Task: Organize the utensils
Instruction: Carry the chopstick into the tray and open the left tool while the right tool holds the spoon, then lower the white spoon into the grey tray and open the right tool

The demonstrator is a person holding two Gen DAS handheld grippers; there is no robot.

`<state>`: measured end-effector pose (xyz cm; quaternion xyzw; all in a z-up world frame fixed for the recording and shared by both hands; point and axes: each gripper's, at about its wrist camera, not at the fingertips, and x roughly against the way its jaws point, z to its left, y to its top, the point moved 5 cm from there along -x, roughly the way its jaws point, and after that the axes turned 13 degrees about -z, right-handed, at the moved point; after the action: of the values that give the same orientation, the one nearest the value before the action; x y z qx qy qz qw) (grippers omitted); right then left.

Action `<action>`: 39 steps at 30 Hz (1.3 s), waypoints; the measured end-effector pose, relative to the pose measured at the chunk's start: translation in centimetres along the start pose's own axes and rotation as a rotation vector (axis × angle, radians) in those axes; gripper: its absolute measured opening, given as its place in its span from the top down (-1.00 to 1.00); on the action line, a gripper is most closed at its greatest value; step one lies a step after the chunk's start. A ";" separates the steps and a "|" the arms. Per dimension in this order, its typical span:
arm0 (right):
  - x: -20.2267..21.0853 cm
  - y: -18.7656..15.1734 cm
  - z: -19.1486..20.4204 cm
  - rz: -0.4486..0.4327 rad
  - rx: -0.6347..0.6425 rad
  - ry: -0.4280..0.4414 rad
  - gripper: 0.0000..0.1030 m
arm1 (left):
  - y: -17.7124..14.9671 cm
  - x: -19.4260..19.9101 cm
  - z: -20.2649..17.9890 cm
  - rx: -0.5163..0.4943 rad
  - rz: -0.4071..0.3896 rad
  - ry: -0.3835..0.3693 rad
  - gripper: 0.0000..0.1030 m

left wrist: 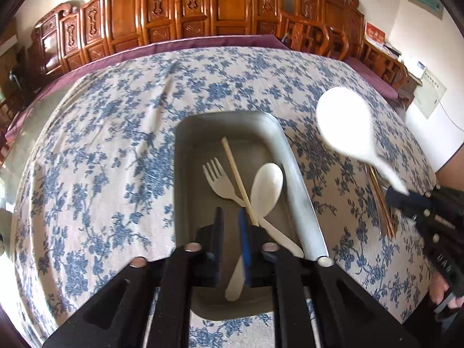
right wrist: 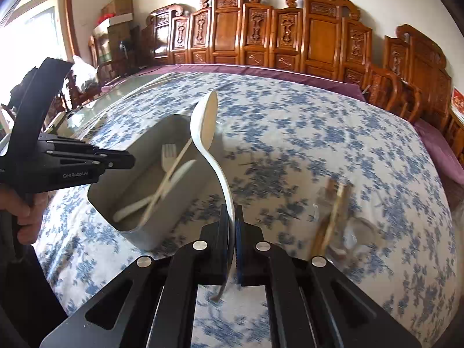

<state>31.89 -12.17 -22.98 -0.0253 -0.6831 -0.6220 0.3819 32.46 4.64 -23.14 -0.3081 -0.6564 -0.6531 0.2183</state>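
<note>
A grey tray (left wrist: pixel 301 191) lies on the flowered tablecloth and holds a white fork (left wrist: pixel 217 178), a white spoon (left wrist: pixel 266 188) and a chopstick (left wrist: pixel 237 179). My left gripper (left wrist: pixel 232 223) hovers over the tray's near end with a narrow gap between its fingers and nothing held. My right gripper (right wrist: pixel 232 217) is shut on the handle of a large white spoon (right wrist: pixel 206 121), held in the air just right of the tray (right wrist: pixel 150 232). That spoon (left wrist: pixel 345 124) and the right gripper (left wrist: pixel 406 200) also show in the left wrist view.
Several wooden chopsticks (right wrist: pixel 333 214) lie on the cloth at the right, also seen in the left wrist view (left wrist: pixel 382 203). Carved wooden chairs (right wrist: pixel 261 34) line the table's far edge. The left gripper (right wrist: pixel 127 161) shows at the left of the right wrist view.
</note>
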 end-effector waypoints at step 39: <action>-9.1 0.9 7.7 0.137 -0.130 0.150 0.72 | 2.2 2.3 5.2 0.072 -0.085 0.077 0.47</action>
<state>34.98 -1.26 -26.77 -0.0500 -0.6077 -0.6375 0.4709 32.96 9.97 -20.25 -0.2467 -0.6831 -0.6492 0.2262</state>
